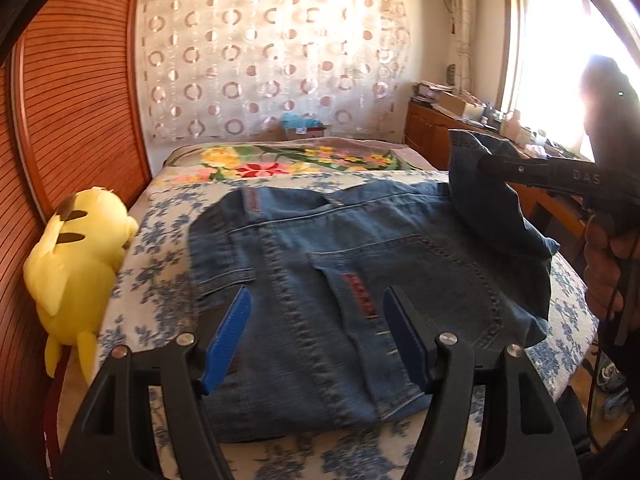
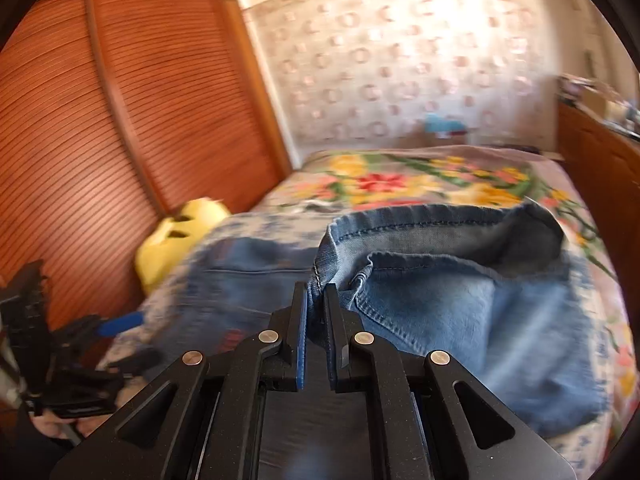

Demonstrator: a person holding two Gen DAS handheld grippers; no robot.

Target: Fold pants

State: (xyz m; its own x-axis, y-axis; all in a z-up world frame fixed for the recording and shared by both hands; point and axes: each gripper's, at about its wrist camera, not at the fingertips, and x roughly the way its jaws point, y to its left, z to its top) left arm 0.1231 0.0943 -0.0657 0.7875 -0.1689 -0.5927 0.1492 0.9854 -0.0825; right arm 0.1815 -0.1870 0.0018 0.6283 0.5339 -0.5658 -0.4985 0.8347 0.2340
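right tool (image 2: 316,304) pinches the pants (image 1: 360,272) hem, lifted over the bed's (image 1: 160,280) right edge, while left tool (image 1: 316,320), spread and empty, hovers above the seat.

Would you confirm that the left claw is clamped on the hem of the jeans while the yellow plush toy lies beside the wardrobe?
Not quite: the right claw is clamped on the hem of the jeans, as the right wrist view shows. The left claw is open over them. The yellow plush toy does lie beside the wardrobe.
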